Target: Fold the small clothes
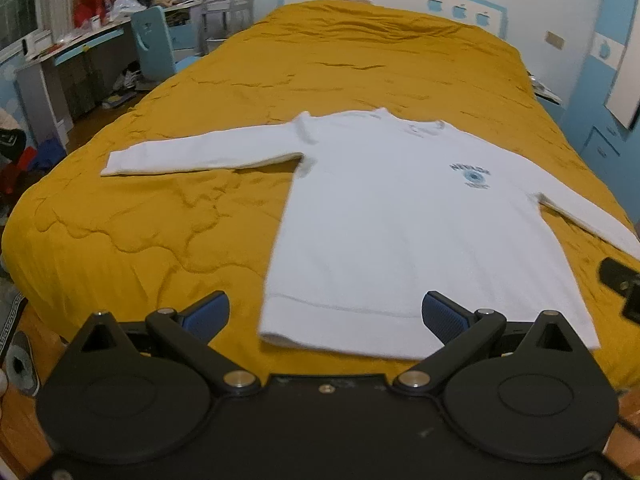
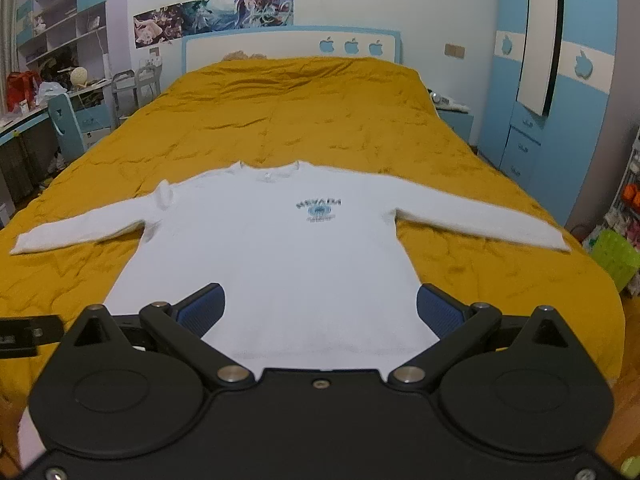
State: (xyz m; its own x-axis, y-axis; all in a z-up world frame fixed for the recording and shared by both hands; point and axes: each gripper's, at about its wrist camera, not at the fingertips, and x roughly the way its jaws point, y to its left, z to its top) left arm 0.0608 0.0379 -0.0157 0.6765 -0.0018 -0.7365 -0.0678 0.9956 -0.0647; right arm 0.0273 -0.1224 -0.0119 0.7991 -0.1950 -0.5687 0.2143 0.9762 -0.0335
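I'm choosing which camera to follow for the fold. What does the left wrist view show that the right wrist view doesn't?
Only the left wrist view shows the open left gripper near the sweatshirt's hem and the shoes on the floor. Only the right wrist view shows the open right gripper, the sweatshirt's right sleeve out to its cuff, the posters and the green basket. Both show the white sweatshirt lying flat and unfolded on the mustard bedspread.

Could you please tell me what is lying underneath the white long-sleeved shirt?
The white shirt lies flat on the mustard-yellow bedspread, which shows all around it. Whatever lies directly beneath the fabric is covered.
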